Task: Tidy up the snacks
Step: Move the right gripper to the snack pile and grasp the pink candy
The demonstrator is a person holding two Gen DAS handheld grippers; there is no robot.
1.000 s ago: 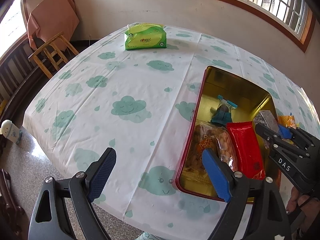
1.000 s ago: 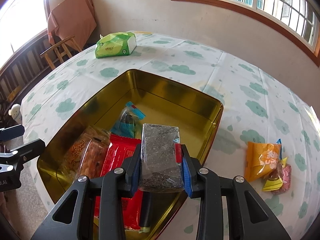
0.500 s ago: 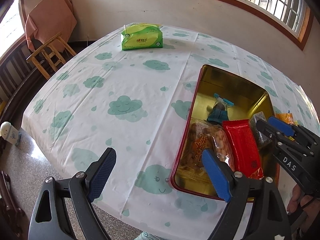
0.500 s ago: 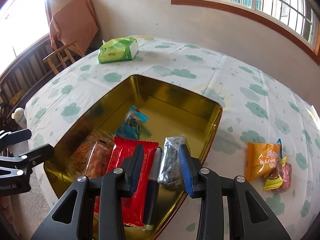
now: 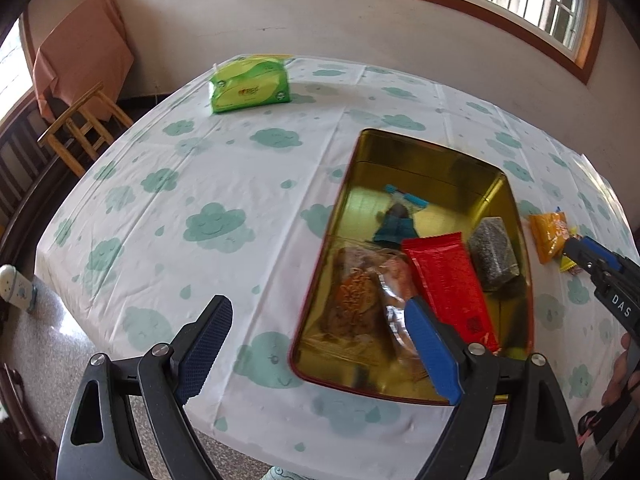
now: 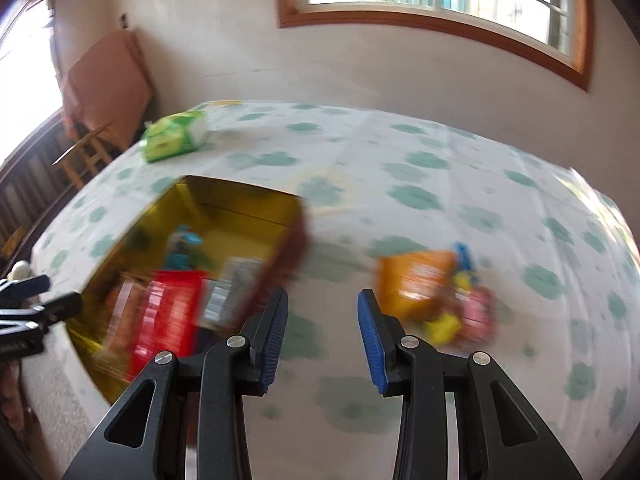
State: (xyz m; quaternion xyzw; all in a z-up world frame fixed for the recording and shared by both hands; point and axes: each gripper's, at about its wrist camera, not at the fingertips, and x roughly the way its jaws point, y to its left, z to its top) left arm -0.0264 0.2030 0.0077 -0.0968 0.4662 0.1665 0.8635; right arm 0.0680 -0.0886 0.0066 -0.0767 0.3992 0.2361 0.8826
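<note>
A gold tin (image 5: 332,232) lies on the cloud-print tablecloth. Inside it are a clear bag of fried snacks (image 5: 356,300), a red packet (image 5: 444,280), a small blue packet (image 5: 400,220) and a dark seaweed-like packet (image 5: 494,254) by the right wall. My left gripper (image 5: 316,308) hangs open and empty over the tin's near left corner. My right gripper (image 6: 322,296) is open with only tablecloth between its fingers, right of the tin (image 6: 240,188). Ahead of it lie an orange packet (image 6: 416,280) and small pink and yellow sweets (image 6: 476,308). The right wrist view is blurred.
A green tissue pack (image 5: 250,90) sits at the table's far side. A wooden chair (image 5: 80,128) with an orange cloth stands beyond the left edge. The right gripper (image 5: 580,246) and a hand appear at the right of the left wrist view.
My right gripper set the dark packet down in the tin, let go, and swung right out of the tin toward the loose snacks. The left gripper drifted slightly, staying open.
</note>
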